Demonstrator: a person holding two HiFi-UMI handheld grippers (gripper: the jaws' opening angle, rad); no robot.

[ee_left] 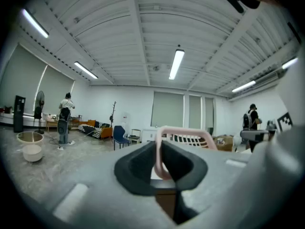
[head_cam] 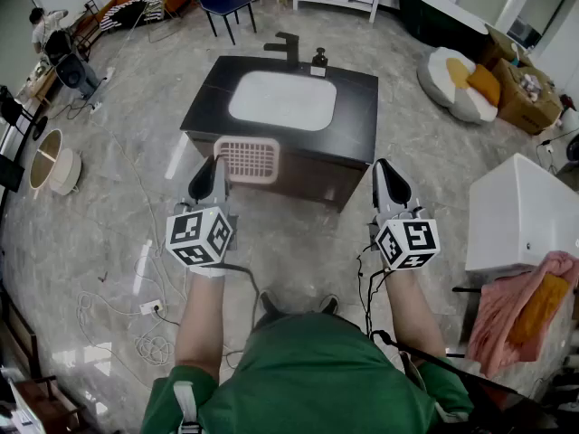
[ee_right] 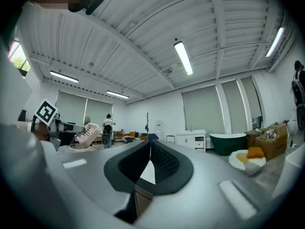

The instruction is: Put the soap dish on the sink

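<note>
The pink slotted soap dish (head_cam: pixel 247 159) hangs in the air just in front of the dark vanity's near edge, below the white sink basin (head_cam: pixel 281 100). My left gripper (head_cam: pixel 215 167) is shut on the dish's left rim. In the left gripper view the pink rim (ee_left: pixel 161 157) is pinched between the black pads, and the slotted dish (ee_left: pixel 190 138) stretches away to the right. My right gripper (head_cam: pixel 387 174) is held level with the left one, in front of the vanity's right corner, shut with nothing in it (ee_right: pixel 150 162). The right gripper view also shows the dish (ee_right: pixel 88 133) far off to the left.
A black faucet (head_cam: pixel 287 45) and a soap dispenser (head_cam: pixel 318 61) stand at the back of the vanity top (head_cam: pixel 359 116). A white cabinet (head_cam: pixel 520 213) with a pink cloth (head_cam: pixel 520 307) is close on the right. Cables (head_cam: pixel 145 319) lie on the floor at the left.
</note>
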